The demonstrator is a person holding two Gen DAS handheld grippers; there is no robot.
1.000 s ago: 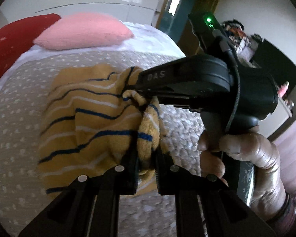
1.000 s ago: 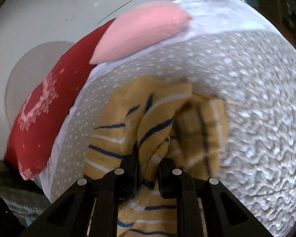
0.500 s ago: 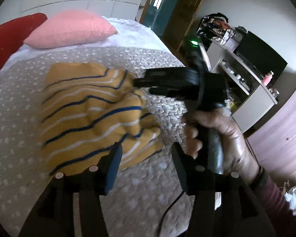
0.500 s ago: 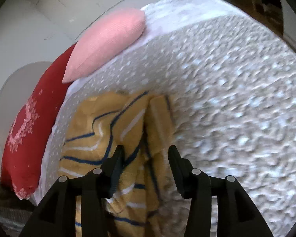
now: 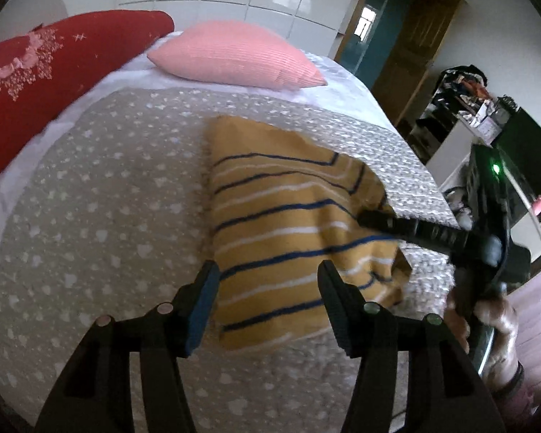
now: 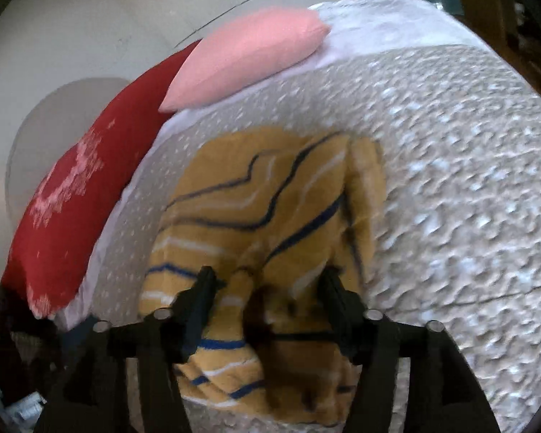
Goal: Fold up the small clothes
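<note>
A small yellow garment with blue and white stripes lies folded on the grey dotted bedspread. My left gripper is open and empty, just above the garment's near edge. My right gripper is open and empty over the garment, its jaws wide apart. In the left wrist view the right gripper reaches in from the right and its tip rests at the garment's right side.
A pink pillow and a red pillow lie at the head of the bed. A doorway and a cluttered white cabinet stand beyond the bed's right edge.
Both grippers were shut on the garment a second ago. They have opened and let it go, and it now lies flatter on the bed. Both grippers have drawn back.
</note>
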